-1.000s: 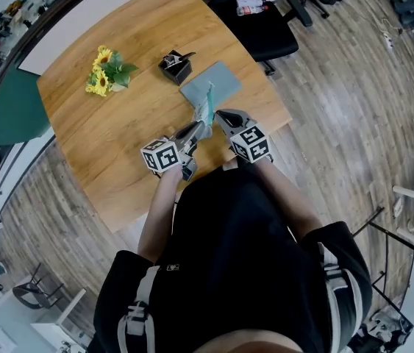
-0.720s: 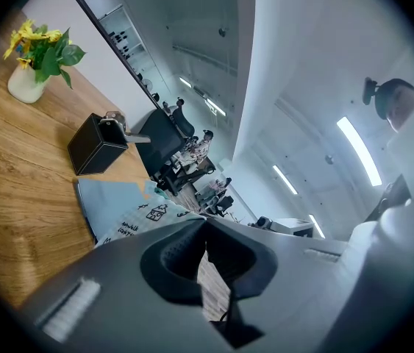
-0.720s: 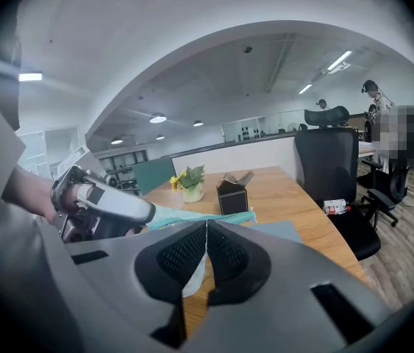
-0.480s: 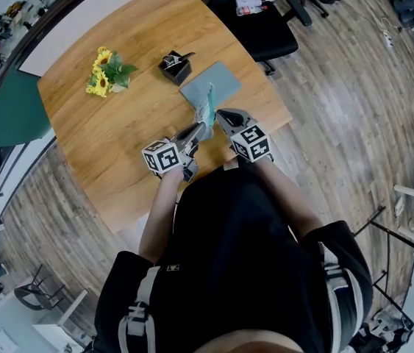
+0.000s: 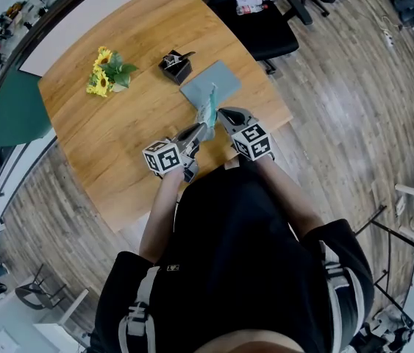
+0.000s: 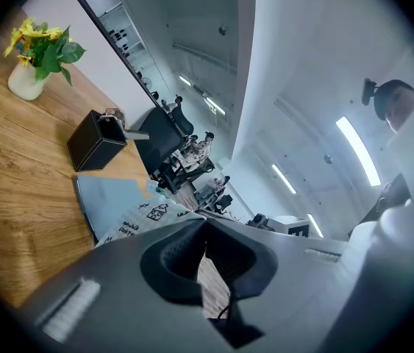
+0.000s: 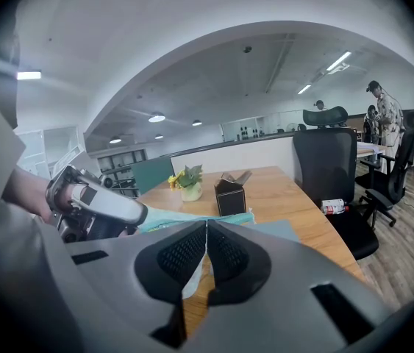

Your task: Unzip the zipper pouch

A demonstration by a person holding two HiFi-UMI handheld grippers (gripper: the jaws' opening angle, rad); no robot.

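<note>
Though in right gripper (image 7: pixel 206 225), zipper pouch (image 7: pixel 177 218) half-obscured.

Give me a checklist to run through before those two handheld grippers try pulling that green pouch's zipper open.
1. Left gripper shut on the mint-green printed fabric zipper pouch: ok.
2. Right gripper shut on the pouch: ok.
3. Zipper pull inside either grip: cannot tell.
4. Pouch held between both grippers: ok.
5. Small black box and yellow sunflowers apart from the pouch: ok.
</note>
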